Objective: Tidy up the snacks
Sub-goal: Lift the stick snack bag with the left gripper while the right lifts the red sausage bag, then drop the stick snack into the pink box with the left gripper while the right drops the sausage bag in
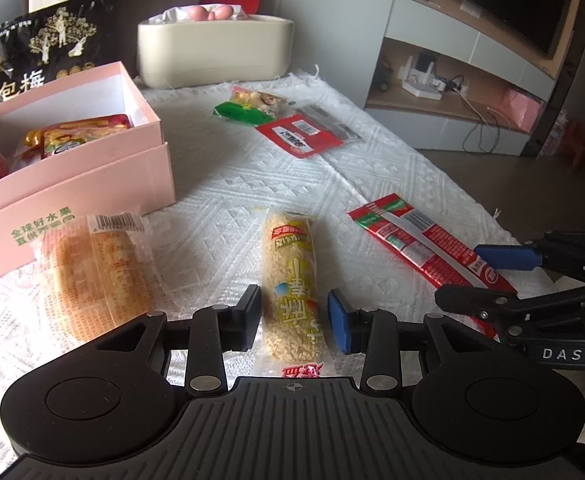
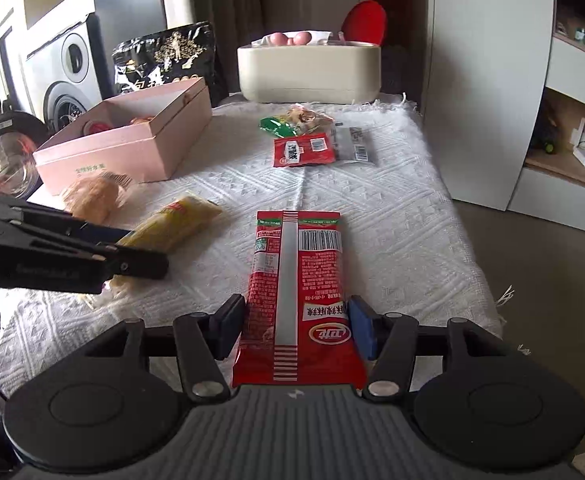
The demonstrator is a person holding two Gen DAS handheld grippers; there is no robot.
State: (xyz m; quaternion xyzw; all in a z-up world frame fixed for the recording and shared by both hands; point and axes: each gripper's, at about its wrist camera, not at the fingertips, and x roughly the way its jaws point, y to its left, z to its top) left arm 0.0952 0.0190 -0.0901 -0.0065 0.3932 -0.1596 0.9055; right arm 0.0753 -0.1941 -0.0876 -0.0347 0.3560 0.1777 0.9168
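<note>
Currently the left gripper [image 1: 295,318] has its jaws partly open astride the rice-crisp bar [image 1: 292,284] at lower centre of the left wrist view. Small gaps show on both sides of the wrapper; pads do not press it. The bar lies flat on the white tablecloth [image 1: 252,184].

The right gripper [image 2: 294,328] straddles the near end of the long red sausage pack [image 2: 298,280]. Its jaws sit flush against the pack's two long edges; whether they actually pinch cannot be told. The pack lies lengthwise along the frame centre.

Left of the bar, the bread pack [image 1: 92,276] touches the front wall of the pink box [image 1: 92,184], upper left. The box is open and already holds several snacks. The black plum bag [image 1: 44,48] stands behind it.

Open cloth lies between the bar and the box's right corner. Farther up the frame centre: green snack pack [image 1: 248,106], small red packet [image 1: 300,136], silver packet [image 1: 332,122], clustered and overlapping. The beige container [image 1: 216,52] sits at the table's far edge.

The table's right edge runs close beside the sausage pack in the right wrist view, fringe overhanging; floor beyond.
</note>
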